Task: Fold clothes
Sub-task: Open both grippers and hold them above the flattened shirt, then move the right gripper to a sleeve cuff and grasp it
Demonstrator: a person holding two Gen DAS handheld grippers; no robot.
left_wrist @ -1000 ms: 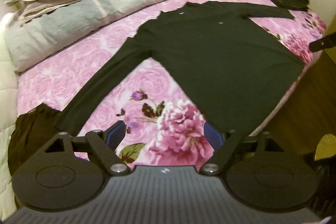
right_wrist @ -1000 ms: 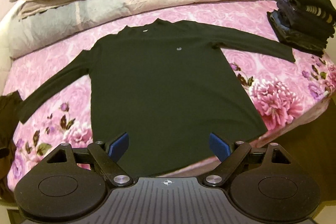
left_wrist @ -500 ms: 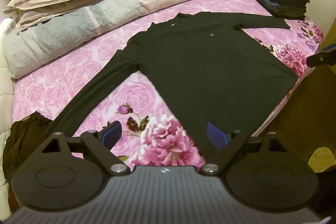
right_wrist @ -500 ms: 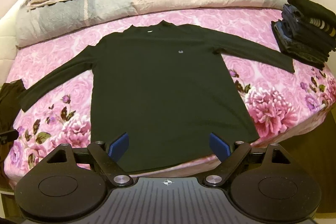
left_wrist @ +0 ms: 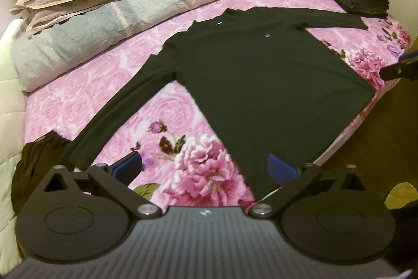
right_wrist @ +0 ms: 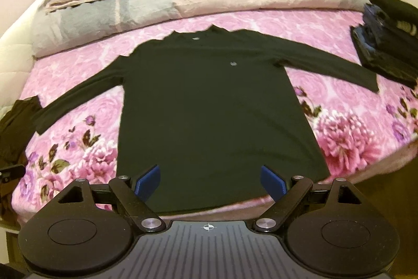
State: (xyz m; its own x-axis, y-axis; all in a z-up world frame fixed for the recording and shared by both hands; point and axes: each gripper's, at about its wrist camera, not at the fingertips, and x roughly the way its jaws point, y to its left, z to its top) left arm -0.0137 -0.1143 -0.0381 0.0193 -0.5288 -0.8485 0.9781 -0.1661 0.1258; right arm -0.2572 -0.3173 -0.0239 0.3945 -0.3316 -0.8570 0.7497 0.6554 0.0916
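Black shirt (right_wrist: pixel 209 106) lies flat on the bed (right_wrist: pixel 352 137), sleeves spread. Both tongs, left (left_wrist: pixel 205 169) and right (right_wrist: pixel 210 179), hover released near the hem; we pinch sleeves cleanly, fold inward.

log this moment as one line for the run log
phase: pre-fold | black long-sleeve top: flat on bed, sleeves spread | left gripper: open, empty | right gripper: open, empty

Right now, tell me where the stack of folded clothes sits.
In the right wrist view, the stack of folded clothes sits at the bed's far right edge, just beyond the cuff of the spread black shirt.
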